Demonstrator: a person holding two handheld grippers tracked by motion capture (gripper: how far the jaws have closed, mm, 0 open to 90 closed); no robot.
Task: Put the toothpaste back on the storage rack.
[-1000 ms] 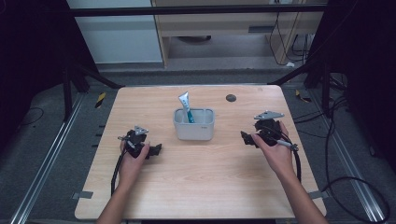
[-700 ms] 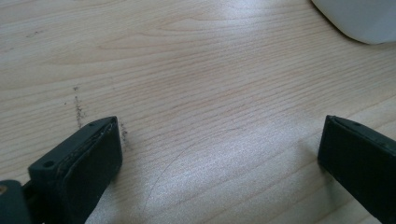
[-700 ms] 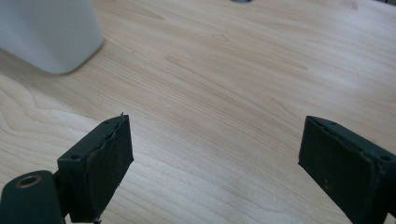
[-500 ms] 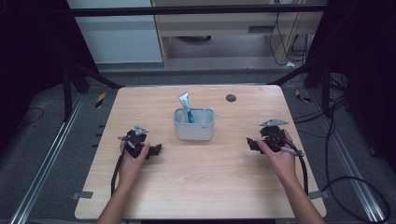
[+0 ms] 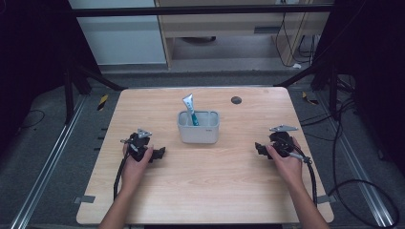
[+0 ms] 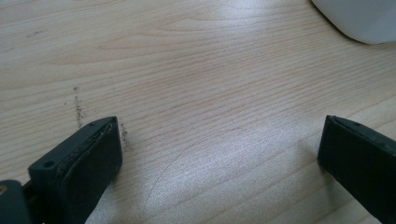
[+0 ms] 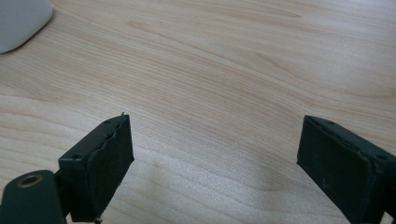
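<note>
A white rectangular bin stands at the middle of the wooden table, and a white and teal tube leans upright inside it. My left gripper rests low on the table to the bin's left, open, with bare wood between its jaws. My right gripper rests on the table to the bin's right, also open over bare wood. A corner of the bin shows at the top right of the left gripper view, and its other corner at the top left of the right gripper view.
A small dark round spot sits on the table behind the bin to the right. Metal frame legs and loose cables lie on the floor around the table.
My right gripper has moved down and toward the table's near right, settling lower on the wood. The left gripper has stayed where it was.
</note>
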